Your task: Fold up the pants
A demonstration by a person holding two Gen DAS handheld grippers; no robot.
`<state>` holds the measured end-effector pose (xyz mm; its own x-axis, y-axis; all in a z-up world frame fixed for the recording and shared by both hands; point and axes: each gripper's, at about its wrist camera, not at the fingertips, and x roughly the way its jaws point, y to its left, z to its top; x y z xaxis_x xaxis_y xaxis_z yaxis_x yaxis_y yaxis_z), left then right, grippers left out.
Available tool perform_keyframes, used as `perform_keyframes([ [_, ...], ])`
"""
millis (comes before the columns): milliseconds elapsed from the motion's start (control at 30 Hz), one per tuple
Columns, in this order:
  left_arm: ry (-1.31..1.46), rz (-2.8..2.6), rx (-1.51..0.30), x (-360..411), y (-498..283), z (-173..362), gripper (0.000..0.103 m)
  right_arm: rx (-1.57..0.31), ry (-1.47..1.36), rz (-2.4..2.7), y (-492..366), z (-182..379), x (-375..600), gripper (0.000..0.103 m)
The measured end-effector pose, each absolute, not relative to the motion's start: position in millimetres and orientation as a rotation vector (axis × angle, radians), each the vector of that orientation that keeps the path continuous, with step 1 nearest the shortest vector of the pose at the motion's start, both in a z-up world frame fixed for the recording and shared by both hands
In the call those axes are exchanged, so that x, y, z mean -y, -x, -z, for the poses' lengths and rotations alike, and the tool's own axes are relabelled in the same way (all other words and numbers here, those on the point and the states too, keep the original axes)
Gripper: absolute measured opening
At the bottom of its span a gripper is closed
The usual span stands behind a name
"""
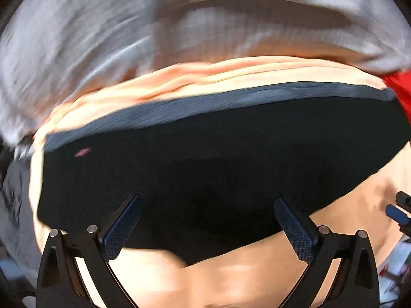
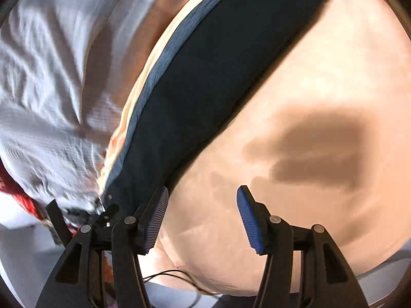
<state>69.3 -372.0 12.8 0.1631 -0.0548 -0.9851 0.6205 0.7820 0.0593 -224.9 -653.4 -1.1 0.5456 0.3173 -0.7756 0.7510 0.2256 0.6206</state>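
Observation:
The pants (image 1: 205, 159) are dark navy, folded flat into a wide band on a peach sheet (image 1: 231, 277). A ribbed blue waistband (image 1: 218, 100) runs along their far edge. My left gripper (image 1: 205, 202) is open and empty, just above the near part of the pants. In the right wrist view the pants (image 2: 205, 77) run diagonally from upper right to lower left. My right gripper (image 2: 203, 192) is open and empty over the peach sheet (image 2: 308, 77), with its left finger (image 2: 156, 218) at the pants' edge. The right gripper's tip shows at the left view's right edge (image 1: 398, 213).
A crumpled white quilt (image 1: 102, 38) lies beyond the pants, also in the right wrist view (image 2: 46, 102). Red fabric (image 1: 400, 87) sits at the right end of the pants. A thin cable (image 2: 174, 274) lies at the sheet's near edge.

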Motion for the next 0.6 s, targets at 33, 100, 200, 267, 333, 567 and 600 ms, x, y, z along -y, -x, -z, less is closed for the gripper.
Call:
perform_keyframes([
  [33,-0.512,0.527,-1.327,386.3,-64.8,-13.4,0.103,-1.002,-1.359,0.383,227.4,-0.2,661.6,0.044],
  [100,-0.487,0.556,-1.308,423.4,-56.7,-14.1,0.103,-0.983,-1.357,0.379,223.4,0.0,679.4,0.03],
  [200,-0.465,0.543,-1.296,468.3,-49.1,-6.0,0.103,-0.952,-1.328,0.368,201.8,6.0,704.9,0.027],
  [267,-0.452,0.529,-1.296,484.5,-50.1,5.4,0.103,-0.922,-1.301,0.326,172.2,9.8,720.1,0.027],
  [333,-0.465,0.503,-1.289,497.9,-45.1,17.8,0.103,-0.92,-1.257,0.278,138.5,14.4,729.0,0.027],
  [567,-0.43,0.422,-1.346,499.4,-33.8,44.3,0.103,-1.063,-1.038,0.162,46.2,46.9,736.8,0.024],
  [600,-0.427,0.42,-1.343,498.9,-33.4,44.7,0.103,-1.061,-1.017,0.166,45.8,47.5,742.1,0.021],
])
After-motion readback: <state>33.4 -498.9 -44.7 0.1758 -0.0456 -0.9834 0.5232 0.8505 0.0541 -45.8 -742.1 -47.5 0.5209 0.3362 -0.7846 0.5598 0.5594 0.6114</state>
